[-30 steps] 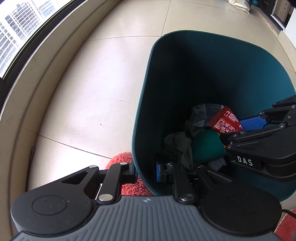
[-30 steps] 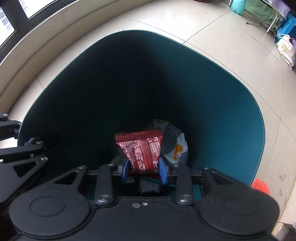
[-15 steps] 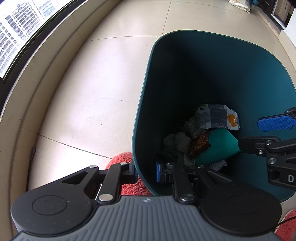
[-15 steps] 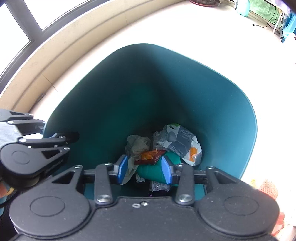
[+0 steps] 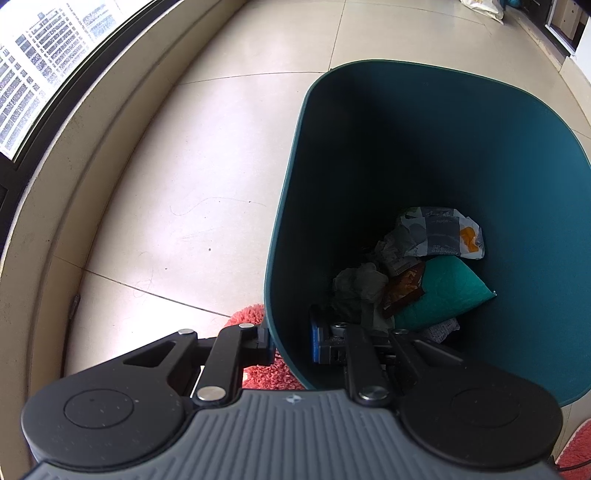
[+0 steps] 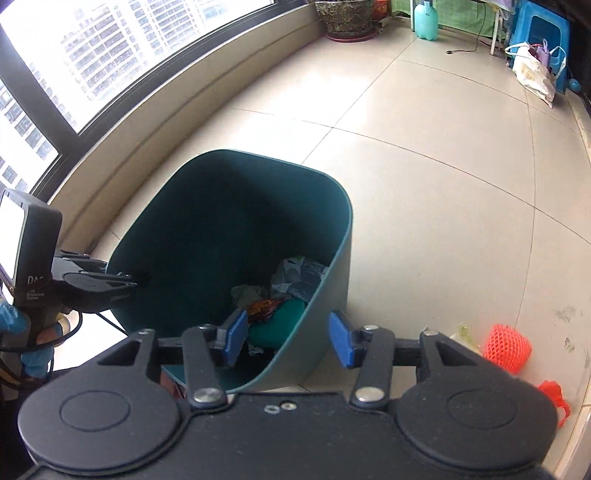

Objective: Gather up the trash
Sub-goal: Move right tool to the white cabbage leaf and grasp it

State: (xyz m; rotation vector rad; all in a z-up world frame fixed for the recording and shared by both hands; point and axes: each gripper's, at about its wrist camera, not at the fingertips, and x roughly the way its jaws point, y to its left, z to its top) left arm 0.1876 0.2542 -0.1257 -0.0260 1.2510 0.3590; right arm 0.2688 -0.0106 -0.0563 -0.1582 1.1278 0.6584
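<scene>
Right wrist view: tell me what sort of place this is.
Probably an enclosed balcony or sunroom in a high-rise flat: a curved window facing apartment towers, a tiled floor, and a large plant pot by the sill.

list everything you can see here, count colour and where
bin: 1, dark teal, on the tiled floor, left gripper clamped on its wall
wrappers and wads: several, grey, white, orange, brown, at the bin bottom
green pouch: 1, teal green, in the bin among the wrappers
foam net: 1, orange-red, on the floor right of the bin
red scrap: 1, red, floor near the net
plant pot: 1, brown, far by the window
stool: 1, blue, far right
bag: 1, white, beside the stool
left gripper: 1, black, shut on bin wall
right gripper: 1, black with blue pads, open over bin rim
</scene>
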